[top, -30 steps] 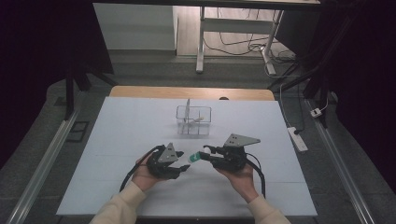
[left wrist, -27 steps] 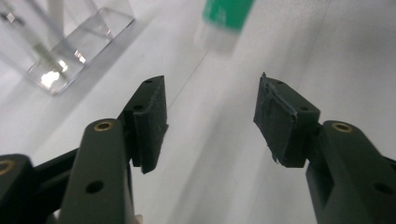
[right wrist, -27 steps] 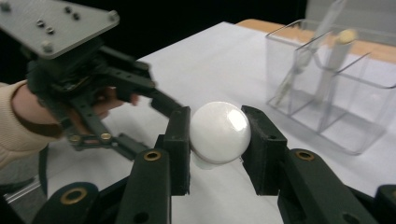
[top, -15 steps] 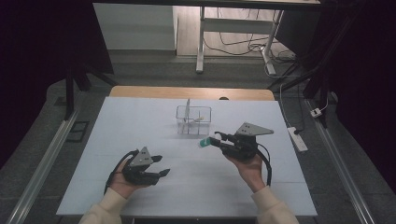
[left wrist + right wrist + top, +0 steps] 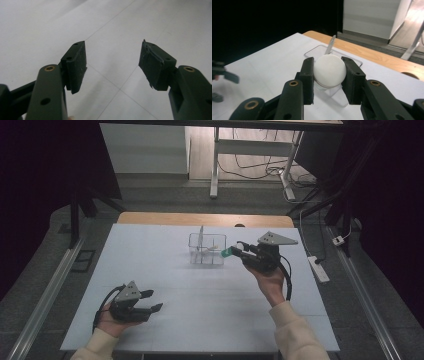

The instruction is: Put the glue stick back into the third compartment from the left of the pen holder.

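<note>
My right gripper point(image 5: 236, 250) is shut on a small object with a white rounded end point(image 5: 329, 71) and a green tip point(image 5: 226, 253). It holds the object just to the right of a clear open box point(image 5: 206, 248) at the table's middle back. A thin utensil point(image 5: 330, 45) stands upright in that box. My left gripper point(image 5: 155, 300) rests low near the front left of the table. Its jaws have just been opening and stand apart with nothing between them point(image 5: 112, 50). The left gripper also shows, blurred, at the left edge of the right gripper view point(image 5: 224, 72).
The white table top point(image 5: 200, 310) ends in a wooden strip point(image 5: 205, 219) at the back. A white power strip point(image 5: 318, 269) lies beyond the right edge. Metal rails run along both sides, and a desk frame with cables stands behind.
The two grippers were together at the green-tipped object. The left one let go and drew back to the front left. The right one carried the object up toward the clear box.
</note>
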A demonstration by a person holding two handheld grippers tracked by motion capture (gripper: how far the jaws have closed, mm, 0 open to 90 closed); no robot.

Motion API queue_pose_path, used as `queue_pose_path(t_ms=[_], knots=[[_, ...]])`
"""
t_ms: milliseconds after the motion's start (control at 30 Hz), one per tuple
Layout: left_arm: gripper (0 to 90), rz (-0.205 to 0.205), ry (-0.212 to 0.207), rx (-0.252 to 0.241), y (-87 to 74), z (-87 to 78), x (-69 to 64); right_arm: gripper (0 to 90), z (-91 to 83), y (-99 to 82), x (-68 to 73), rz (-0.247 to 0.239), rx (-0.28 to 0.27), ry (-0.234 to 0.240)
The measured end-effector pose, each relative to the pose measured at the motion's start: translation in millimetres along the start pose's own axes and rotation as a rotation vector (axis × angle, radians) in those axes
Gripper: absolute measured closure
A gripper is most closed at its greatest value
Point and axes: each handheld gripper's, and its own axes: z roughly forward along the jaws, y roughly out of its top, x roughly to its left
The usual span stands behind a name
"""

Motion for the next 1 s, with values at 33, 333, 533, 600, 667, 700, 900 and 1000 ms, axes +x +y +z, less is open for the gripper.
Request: queue_pose_path(t_ms=[33,333,533,600,667,700,900,1000], knots=[[38.8,-0.003,0.002,-0.003,-0.4,-0.7,0.9,64.1,2.0,2.1,-1.9,0.000,0.001,-0.008],[37.7,-0.014,0.003,0.005,-1.3,-0.2,3.3,64.0,25.3,13.9,-18.0,0.015,0.020,-0.066],[36.9,-0.015,0.002,0.011,-1.4,0.6,3.7,64.0,50.6,11.3,-29.2,0.036,0.059,-0.072],[36.7,-0.014,0.001,0.016,-1.7,1.0,3.8,64.0,58.4,9.8,-30.5,0.040,0.077,-0.077],[36.4,-0.015,0.001,0.017,-2.0,0.9,4.2,63.9,64.7,7.5,-31.4,0.045,0.089,-0.081],[36.4,-0.016,0.001,0.016,-2.2,0.7,4.5,63.9,67.5,6.2,-31.9,0.048,0.092,-0.079],[36.4,-0.020,0.006,0.013,-3.0,-0.1,5.9,61.8,77.4,0.1,-33.8,0.060,0.113,-0.060],[36.3,-0.022,0.008,0.012,-3.1,-0.2,6.1,56.1,75.0,1.5,-33.2,0.057,0.098,-0.059]])
